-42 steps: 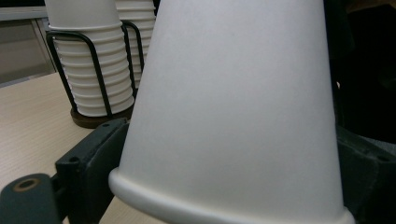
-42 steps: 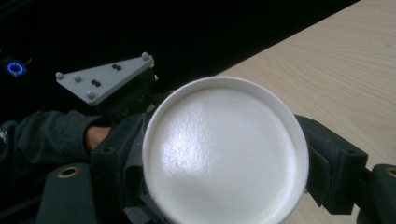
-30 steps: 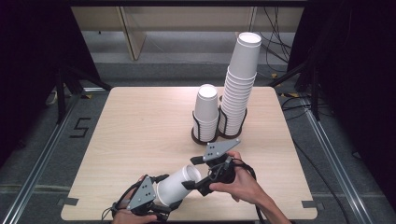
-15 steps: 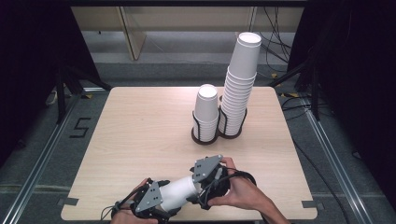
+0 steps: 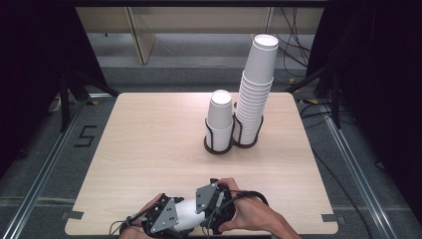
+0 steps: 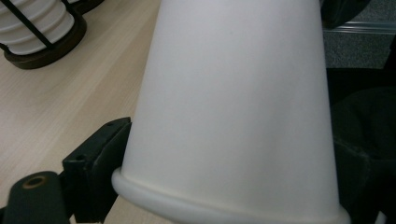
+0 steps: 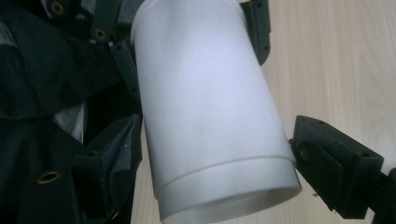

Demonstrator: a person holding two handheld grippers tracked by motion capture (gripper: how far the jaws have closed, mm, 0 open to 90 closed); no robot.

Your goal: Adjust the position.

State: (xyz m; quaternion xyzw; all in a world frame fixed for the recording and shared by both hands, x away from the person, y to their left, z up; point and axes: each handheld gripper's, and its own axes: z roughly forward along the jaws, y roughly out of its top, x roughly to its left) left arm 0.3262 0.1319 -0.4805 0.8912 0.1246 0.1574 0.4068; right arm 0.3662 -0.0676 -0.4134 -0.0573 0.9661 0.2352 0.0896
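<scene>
A white paper cup (image 5: 188, 214) lies on its side between the two hand-held grippers at the near edge of the desk (image 5: 149, 139). The left hand-held gripper (image 5: 174, 221) is clamped on the cup's rim end: in the left gripper view its jaws press the cup (image 6: 233, 107) from both sides. The right hand-held gripper (image 5: 211, 206) straddles the cup's other end; in the right gripper view its jaws stand on each side of the cup (image 7: 210, 112), the right one just apart, so it is not gripping. Well beyond both hand-held grippers stand a short stack (image 5: 219, 119) and a tall stack (image 5: 255, 89) of cups in black holders
</scene>
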